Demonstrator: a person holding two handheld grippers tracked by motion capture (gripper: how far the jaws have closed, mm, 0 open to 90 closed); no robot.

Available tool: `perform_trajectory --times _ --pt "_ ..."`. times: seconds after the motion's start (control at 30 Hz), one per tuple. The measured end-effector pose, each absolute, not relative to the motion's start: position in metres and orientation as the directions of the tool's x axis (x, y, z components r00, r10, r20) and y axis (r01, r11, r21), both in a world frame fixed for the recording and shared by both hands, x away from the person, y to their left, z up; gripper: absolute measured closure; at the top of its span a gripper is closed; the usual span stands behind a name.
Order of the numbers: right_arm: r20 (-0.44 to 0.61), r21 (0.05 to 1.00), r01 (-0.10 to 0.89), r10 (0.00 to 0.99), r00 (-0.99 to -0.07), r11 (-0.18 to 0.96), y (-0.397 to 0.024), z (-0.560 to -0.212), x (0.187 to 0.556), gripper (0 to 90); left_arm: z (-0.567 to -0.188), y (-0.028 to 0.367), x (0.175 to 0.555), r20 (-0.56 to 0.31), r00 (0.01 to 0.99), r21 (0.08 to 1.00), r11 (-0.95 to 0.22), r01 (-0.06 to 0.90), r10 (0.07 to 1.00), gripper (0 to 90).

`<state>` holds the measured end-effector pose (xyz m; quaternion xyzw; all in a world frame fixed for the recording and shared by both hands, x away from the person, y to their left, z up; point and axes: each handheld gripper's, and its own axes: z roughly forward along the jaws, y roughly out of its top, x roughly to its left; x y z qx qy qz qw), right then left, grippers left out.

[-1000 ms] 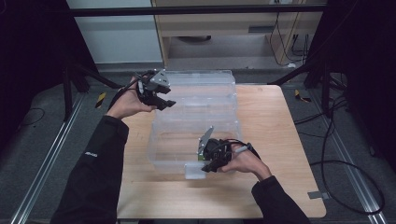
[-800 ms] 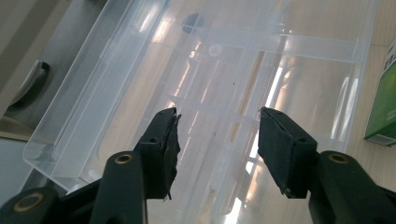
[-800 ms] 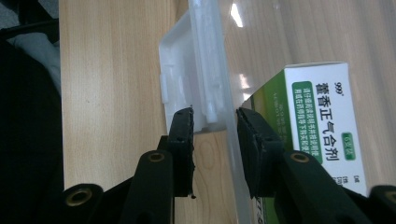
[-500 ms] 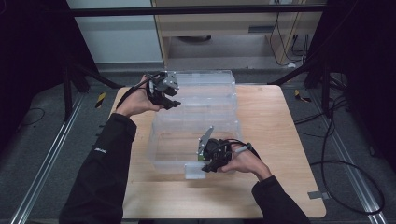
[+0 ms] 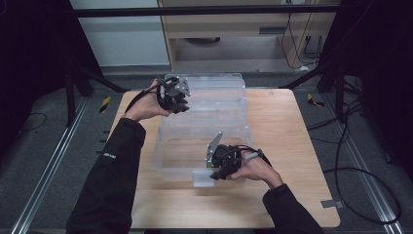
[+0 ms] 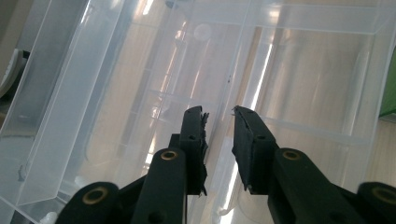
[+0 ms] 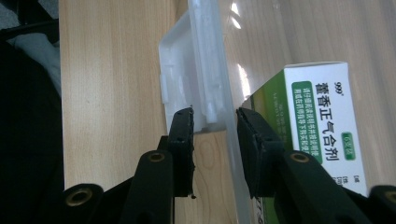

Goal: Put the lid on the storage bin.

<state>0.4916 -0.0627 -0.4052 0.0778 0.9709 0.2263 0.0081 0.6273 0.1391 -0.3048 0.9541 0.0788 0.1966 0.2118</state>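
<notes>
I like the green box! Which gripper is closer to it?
Right. The right gripper sits beside the green box; the left gripper is across the bin.

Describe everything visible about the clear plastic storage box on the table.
The clear plastic storage box is a large see-through rectangular bin, seemingly stacked tiers, standing on the light wooden table. A white latch tab juts from its near wall. A green-and-white carton shows through that wall. The right tool straddles the near rim by the latch. The left tool, whose jaws have just been closing, straddles a wall at the far left corner.
</notes>
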Motion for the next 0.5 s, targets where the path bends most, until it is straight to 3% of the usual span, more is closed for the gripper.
perform_trajectory --times 0.5 --pt "0.018 0.441 0.15 0.159 -0.987 0.885 -0.0625 -0.4052 0.4916 67.6 -0.3056 0.1322 0.6276 0.356 0.913 0.396 -0.917 0.047 0.2 78.7"
